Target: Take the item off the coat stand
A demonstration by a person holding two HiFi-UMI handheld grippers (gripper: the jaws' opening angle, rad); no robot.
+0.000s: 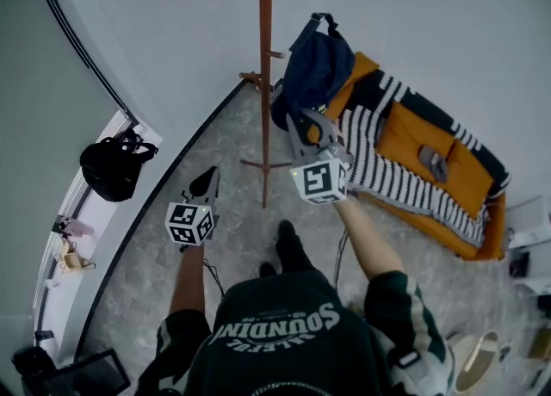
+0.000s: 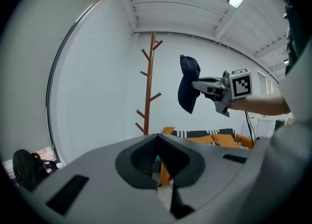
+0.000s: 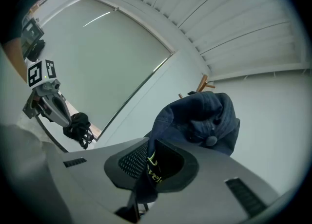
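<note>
A tall brown wooden coat stand [image 1: 265,84] rises from the grey floor, and its pegs are bare. My right gripper [image 1: 306,123] is shut on the brim of a navy cap [image 1: 314,71], which it holds up to the right of the pole, apart from it. In the right gripper view the cap [image 3: 200,121] hangs from the jaws with the stand's top [image 3: 202,83] behind it. The left gripper view shows the stand [image 2: 147,91] and the cap [image 2: 187,89] with a gap between them. My left gripper [image 1: 205,183] is lower left of the stand, shut and empty.
An orange sofa [image 1: 469,157] with a black-and-white striped blanket [image 1: 379,162] lies right of the stand. A black bag [image 1: 112,169] sits on the window ledge at left. The person's feet [image 1: 288,244] are near the stand's base [image 1: 265,164].
</note>
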